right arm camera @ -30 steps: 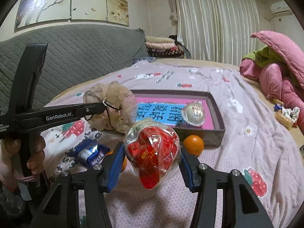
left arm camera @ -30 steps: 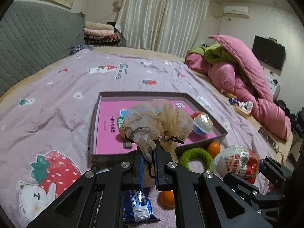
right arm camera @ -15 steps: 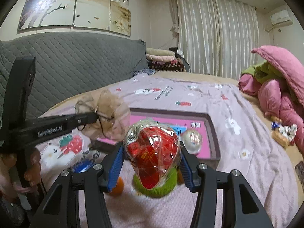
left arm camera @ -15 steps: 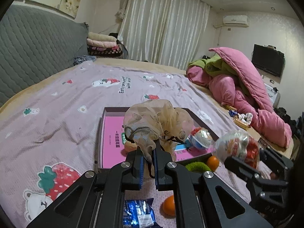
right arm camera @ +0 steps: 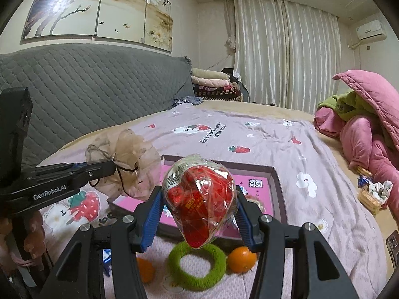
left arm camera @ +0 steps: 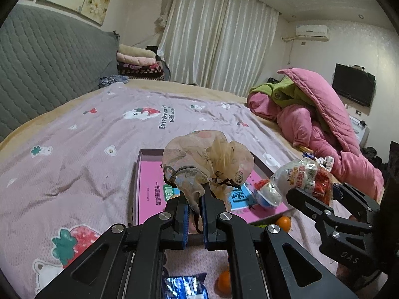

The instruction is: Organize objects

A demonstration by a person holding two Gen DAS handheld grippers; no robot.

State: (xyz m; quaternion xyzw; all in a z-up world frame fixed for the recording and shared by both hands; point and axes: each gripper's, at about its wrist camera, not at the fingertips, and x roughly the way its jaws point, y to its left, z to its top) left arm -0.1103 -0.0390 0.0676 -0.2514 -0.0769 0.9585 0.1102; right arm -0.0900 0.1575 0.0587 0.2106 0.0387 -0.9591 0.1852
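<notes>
My left gripper (left arm camera: 194,203) is shut on a beige organza pouch (left arm camera: 207,164) and holds it in the air over the near edge of a shallow box with a pink floor (left arm camera: 149,189). The pouch also shows in the right wrist view (right arm camera: 124,164). My right gripper (right arm camera: 198,209) is shut on a clear-wrapped red snack bag (right arm camera: 199,196), held above the bed in front of the box (right arm camera: 276,194). The bag also shows in the left wrist view (left arm camera: 303,177). A wrapped ball (left arm camera: 268,194) lies in the box.
On the bedspread below lie a green fuzzy ring (right arm camera: 197,266), two oranges (right arm camera: 242,259) (right arm camera: 146,270) and a blue snack packet (left arm camera: 184,287). A pink and green quilt pile (left arm camera: 321,124) lies at the right. A grey headboard (right arm camera: 87,92) stands at the left.
Both grippers have risen with their loads, so the box and the things on the bed sit lower and farther below. The right gripper has moved closer to the box.
</notes>
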